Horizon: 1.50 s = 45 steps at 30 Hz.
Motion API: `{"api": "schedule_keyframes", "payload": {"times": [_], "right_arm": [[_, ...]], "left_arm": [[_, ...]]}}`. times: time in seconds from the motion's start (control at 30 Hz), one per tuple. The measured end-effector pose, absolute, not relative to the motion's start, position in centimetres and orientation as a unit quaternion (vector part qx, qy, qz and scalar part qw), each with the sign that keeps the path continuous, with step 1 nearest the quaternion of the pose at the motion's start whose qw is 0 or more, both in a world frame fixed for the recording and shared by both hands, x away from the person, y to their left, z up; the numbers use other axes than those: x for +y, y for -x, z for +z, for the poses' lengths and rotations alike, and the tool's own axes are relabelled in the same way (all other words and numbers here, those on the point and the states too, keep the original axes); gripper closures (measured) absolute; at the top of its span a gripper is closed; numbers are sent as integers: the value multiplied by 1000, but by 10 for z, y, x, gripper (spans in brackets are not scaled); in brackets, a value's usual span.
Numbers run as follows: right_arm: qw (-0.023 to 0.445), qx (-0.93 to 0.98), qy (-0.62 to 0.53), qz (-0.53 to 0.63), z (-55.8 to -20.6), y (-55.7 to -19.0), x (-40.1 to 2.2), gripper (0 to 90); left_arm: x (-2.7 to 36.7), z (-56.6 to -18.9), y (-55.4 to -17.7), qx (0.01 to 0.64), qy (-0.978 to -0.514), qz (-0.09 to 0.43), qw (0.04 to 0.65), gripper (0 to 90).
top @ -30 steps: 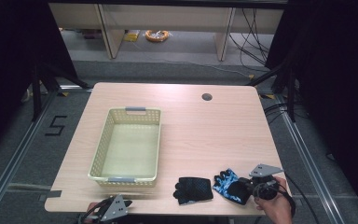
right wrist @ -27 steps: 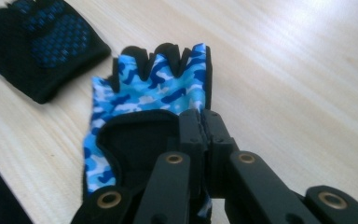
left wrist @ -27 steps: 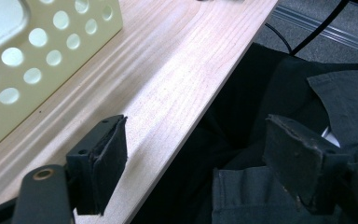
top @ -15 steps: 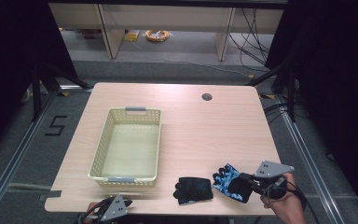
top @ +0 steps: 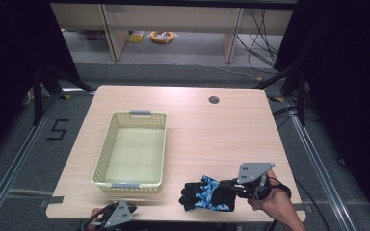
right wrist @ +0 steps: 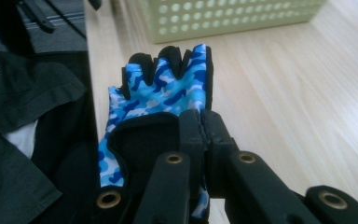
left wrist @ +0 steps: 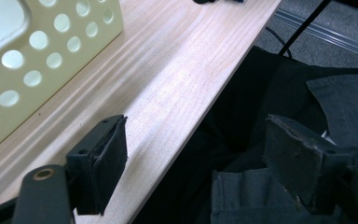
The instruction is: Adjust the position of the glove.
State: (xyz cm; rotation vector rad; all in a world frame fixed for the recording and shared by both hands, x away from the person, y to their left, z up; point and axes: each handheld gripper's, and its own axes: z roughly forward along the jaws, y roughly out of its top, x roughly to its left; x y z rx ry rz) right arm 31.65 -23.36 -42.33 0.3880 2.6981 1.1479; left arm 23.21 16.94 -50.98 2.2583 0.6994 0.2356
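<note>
Your right gripper was clamped on the cuff edge of the blue camouflage glove, its jaws pressed together on the fabric with no gap between the pads, as the right gripper view confirmed. The glove extended forward from the jaws, fingers pointing away toward the basket. In the high view it sat over a second, black glove near the table's front edge, right of the basket.

Judged from its drape, the glove was light, soft and limp: it would sag and swing from a single pinch, and was neither slippery nor fragile. The hemmed cuff was the soundest place to take hold.

Your left gripper rested at the front edge below the basket, jaws apart and empty.
</note>
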Motion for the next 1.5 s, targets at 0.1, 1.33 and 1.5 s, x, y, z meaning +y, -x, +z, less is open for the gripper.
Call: {"api": "schedule_keyframes", "payload": {"times": [0.1,1.33,1.5], "right_arm": [[78,911,-112,388,-426,-322,-224,890],[12,943,-20,333,-468,-381,-182,865],[-5,943,-55,329,-475,-380,-186,812]], "left_arm": [[170,-510,-232,273,-882,94,373,214],[170,-510,-232,275,-881,90,374,215],[169,-510,-232,274,-882,91,373,215]]}}
